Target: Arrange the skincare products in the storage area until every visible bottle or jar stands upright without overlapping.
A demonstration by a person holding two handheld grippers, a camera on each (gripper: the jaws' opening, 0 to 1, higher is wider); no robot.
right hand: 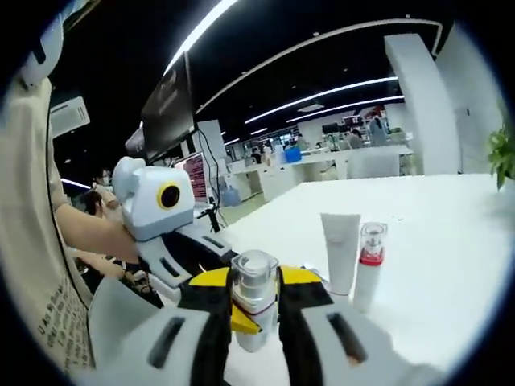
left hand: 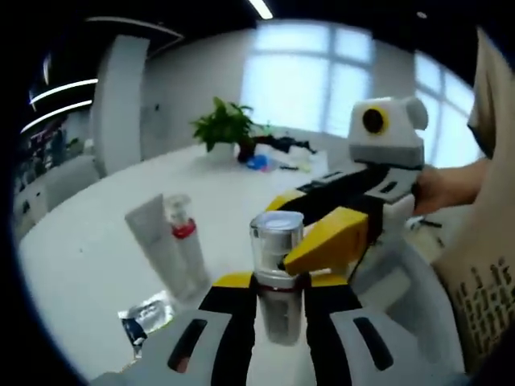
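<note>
a clear pump bottle [left hand: 276, 277] with a red band stands upright on the white table [left hand: 88, 265]. the left gripper [left hand: 278, 293] and the right gripper [right hand: 251, 310] both squeeze it between their yellow tips. near it stand a white tube [right hand: 340, 251] and a small red-collared bottle [right hand: 368, 264], side by side.

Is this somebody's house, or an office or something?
Most likely an open-plan office. The long white table stretches toward rows of desks, a monitor glows at a workstation, and strip ceiling lights run overhead.
</note>
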